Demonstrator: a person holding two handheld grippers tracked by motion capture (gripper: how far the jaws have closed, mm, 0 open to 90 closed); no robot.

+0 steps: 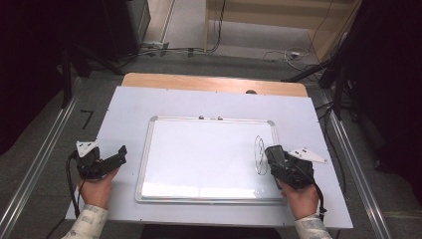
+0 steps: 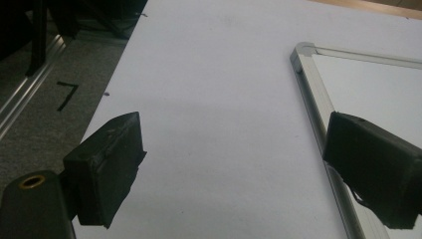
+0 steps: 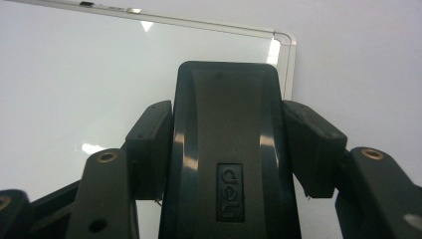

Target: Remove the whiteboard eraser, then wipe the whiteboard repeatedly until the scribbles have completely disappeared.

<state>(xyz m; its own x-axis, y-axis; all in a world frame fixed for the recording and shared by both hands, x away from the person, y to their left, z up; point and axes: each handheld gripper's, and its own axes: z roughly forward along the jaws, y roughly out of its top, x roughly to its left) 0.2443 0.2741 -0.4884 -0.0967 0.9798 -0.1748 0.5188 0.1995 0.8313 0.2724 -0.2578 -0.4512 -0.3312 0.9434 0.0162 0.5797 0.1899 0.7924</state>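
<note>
In the right gripper view, a black eraser [image 3: 229, 154] stands at the centre of the frame: a glossy, round-cornered block with a small "deli" label low on its face. The right gripper [image 3: 229, 149] pinches it between both jaws. In the high view it sits at the right edge of the whiteboard [image 1: 199, 154], beside a black scribble [image 1: 259, 154]. The left gripper [image 2: 234, 169] holds nothing, jaws spread wide, low left over the white table [image 1: 124, 104].

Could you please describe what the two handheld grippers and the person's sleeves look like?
Both the left gripper and right gripper are black with blocky jaws, each topped by a pale grey triangular plate and trailing a black cable. The sleeves are light and patterned.
</note>
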